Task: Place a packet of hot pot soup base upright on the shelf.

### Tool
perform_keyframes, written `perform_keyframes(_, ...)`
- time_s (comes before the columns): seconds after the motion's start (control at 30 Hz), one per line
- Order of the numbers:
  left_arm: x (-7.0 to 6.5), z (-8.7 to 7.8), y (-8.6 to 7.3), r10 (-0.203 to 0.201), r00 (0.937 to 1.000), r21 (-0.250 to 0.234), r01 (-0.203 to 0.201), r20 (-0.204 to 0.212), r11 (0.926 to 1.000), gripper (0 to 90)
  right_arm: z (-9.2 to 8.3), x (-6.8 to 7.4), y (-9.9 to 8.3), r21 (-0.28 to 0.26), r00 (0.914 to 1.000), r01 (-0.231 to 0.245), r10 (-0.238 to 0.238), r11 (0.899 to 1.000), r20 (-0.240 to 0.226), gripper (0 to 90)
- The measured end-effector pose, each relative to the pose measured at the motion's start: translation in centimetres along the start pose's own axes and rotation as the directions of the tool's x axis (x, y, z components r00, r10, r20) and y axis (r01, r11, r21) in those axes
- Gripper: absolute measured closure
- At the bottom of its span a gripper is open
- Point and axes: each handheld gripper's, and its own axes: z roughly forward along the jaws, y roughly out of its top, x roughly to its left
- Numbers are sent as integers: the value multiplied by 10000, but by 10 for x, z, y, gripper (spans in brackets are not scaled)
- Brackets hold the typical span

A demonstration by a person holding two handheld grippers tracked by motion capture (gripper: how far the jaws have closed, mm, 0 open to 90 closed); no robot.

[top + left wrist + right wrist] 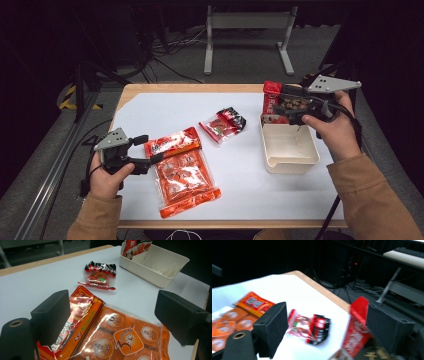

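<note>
Jaws of the left gripper [145,150] stand wide apart, straddling the near corner of the large orange snack pack [107,335], which lies flat on the table [240,175]. Jaws of the right gripper [287,105] are also spread, with the red packet [357,327] beside the far jaw, standing in the end of the white bin [289,145]. Whether it is pinched, I cannot tell. Beyond both jaws lies a small red-and-black packet [100,275]. The orange pack's glossy, crinkled film could slip or tear if nipped only at its edge.
</note>
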Motion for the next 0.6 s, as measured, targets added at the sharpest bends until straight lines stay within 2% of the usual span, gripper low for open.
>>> perform_keyframes(0.13, 1, -4, 0, -102, 9999, -51, 101, -111, 9999, 142, 0, 16, -11, -110, 9994, -154, 150, 9998, -304, 190)
perform_keyframes(0.2, 2, -5, 0, 29, 9999, -42, -30, -166, 10000, 142, 0, 21, -15, -81, 9990, -275, 272, 9996, -364, 200)
perform_keyframes(0.37, 3, -7, 0, 19, 9992, -49, -21, -408, 10000, 135, -1, 26, -26, -164, 9970, -709, 704, 9973, -319, 202)
perform_keyframes(0.5, 5, -9, 0, 6, 9990, -2, -6, -441, 10000, 136, 0, 29, -36, -86, 9965, -814, 812, 9966, -219, 202)
perform_keyframes(0.6, 7, -8, -1, -108, 9985, 126, 115, -535, 9999, 142, 3, 36, -41, 117, 9983, -561, 563, 9984, -176, 205)
